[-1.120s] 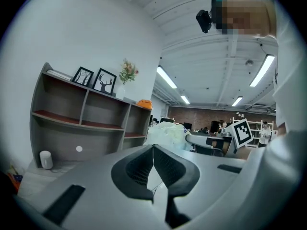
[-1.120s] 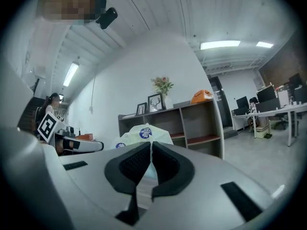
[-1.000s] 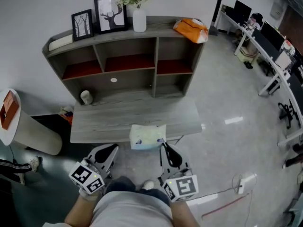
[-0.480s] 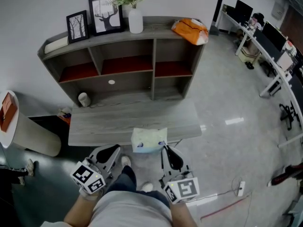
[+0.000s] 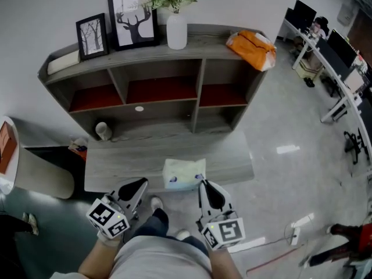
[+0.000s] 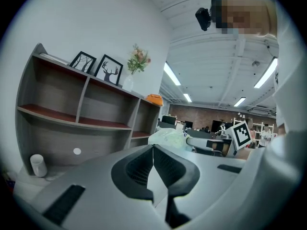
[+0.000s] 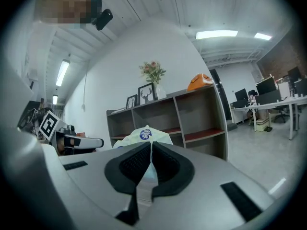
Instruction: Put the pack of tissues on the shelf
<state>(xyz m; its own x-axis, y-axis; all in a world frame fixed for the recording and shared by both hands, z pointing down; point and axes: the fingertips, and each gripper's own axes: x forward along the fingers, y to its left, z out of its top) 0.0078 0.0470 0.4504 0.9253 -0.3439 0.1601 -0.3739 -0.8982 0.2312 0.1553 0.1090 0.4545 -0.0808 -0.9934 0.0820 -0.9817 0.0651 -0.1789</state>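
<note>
The pack of tissues (image 5: 183,174), pale green with a blue round logo, hangs above the front edge of the low grey desk (image 5: 133,158). My right gripper (image 5: 202,183) is shut on its near right corner. In the right gripper view the pack (image 7: 144,134) bulges just beyond the closed right gripper (image 7: 151,145). My left gripper (image 5: 141,183) is shut and holds nothing, left of the pack and apart from it. From the left gripper (image 6: 153,147) view, the pack (image 6: 168,138) shows to the right. The grey shelf unit (image 5: 197,92) with open cubbies stands behind the desk.
Two picture frames (image 5: 131,19) and a white vase of flowers (image 5: 176,31) stand on the shelf top, with an orange bag (image 5: 253,45) at its right end. A white cup (image 5: 103,131) sits at the desk's back left. A white round table (image 5: 35,173) stands left; office desks lie far right.
The shelf and desk have drawn closer and shifted slightly right in the head view. Both grippers and the held pack keep their places in front of me.
</note>
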